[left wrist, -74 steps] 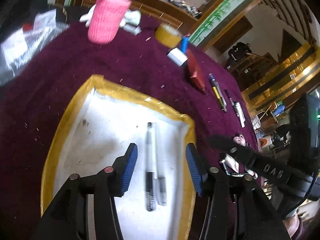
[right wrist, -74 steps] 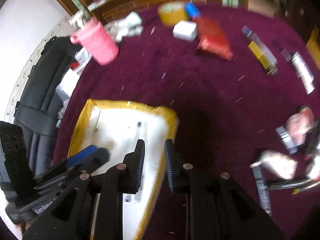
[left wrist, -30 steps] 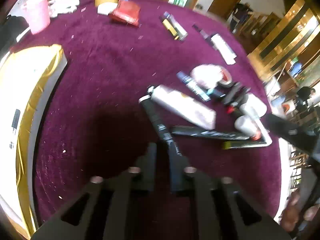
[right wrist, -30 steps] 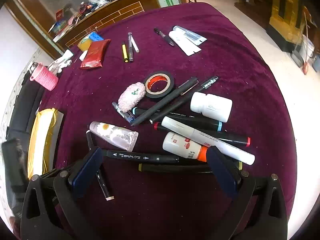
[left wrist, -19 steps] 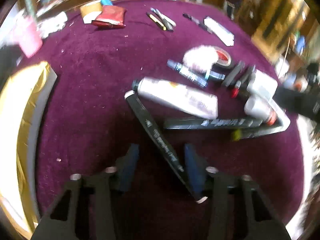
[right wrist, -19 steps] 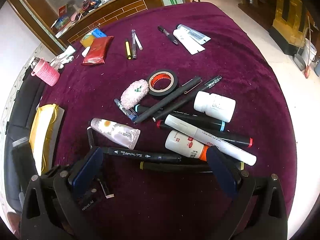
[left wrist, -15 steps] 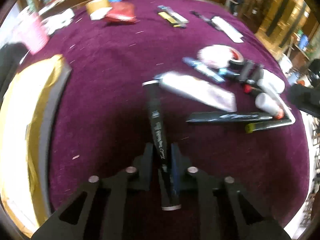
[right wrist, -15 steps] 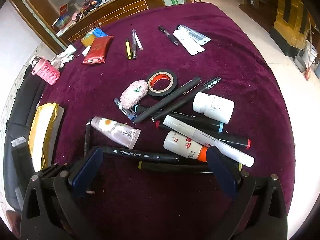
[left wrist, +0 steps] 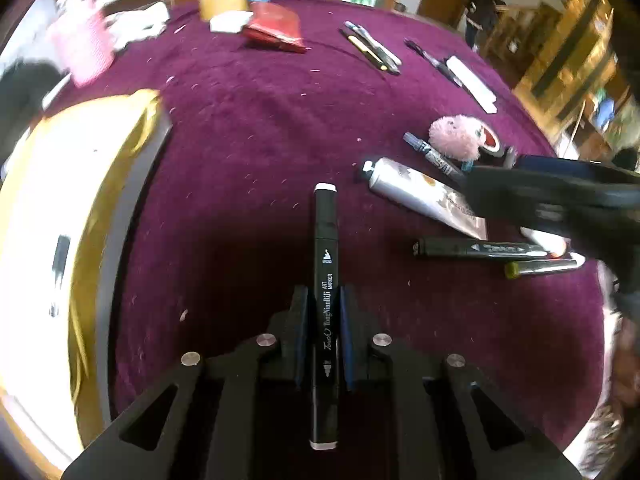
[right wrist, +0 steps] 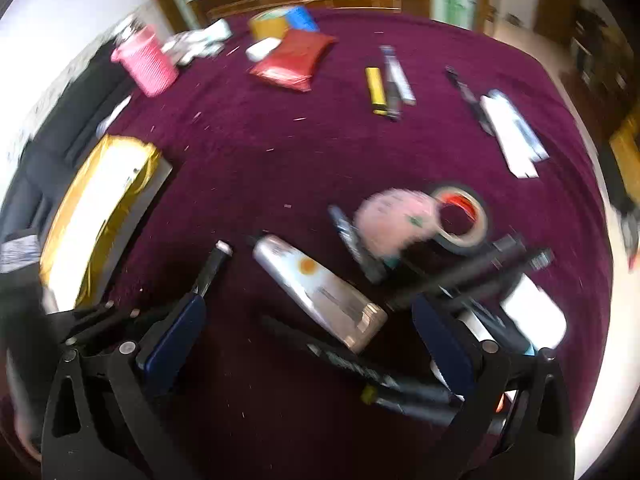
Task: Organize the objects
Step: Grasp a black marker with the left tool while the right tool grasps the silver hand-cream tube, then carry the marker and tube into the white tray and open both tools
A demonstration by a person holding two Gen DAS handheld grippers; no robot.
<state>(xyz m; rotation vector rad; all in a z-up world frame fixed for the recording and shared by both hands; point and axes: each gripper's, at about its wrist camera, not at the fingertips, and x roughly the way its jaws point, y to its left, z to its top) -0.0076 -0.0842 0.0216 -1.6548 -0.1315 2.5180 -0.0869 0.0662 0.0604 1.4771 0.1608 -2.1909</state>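
My left gripper (left wrist: 324, 308) is shut on a black art marker (left wrist: 325, 240) with a white end cap, held lengthwise above the purple cloth; the marker also shows in the right wrist view (right wrist: 211, 266). The yellow-rimmed white tray (left wrist: 116, 168) lies to its left with a pen (left wrist: 60, 256) inside. My right gripper (right wrist: 308, 320) is open wide over a silver tube (right wrist: 316, 292) and a black marker (right wrist: 360, 364). More markers (left wrist: 476, 249) lie at the right in the left wrist view.
A pink fluffy item (right wrist: 394, 216) and a tape roll (right wrist: 462, 216) lie mid-right. A red pouch (right wrist: 292, 60), a yellow tape roll (right wrist: 270, 26), a pink cup (right wrist: 146, 62), several pens (right wrist: 386, 82) and a white packet (right wrist: 514, 136) lie farther back. A white bottle (right wrist: 534, 316) lies right.
My left gripper left the tray, moved to the pile, closed on the black marker and lifted it. My right gripper opened wide and came down closer over the pile.
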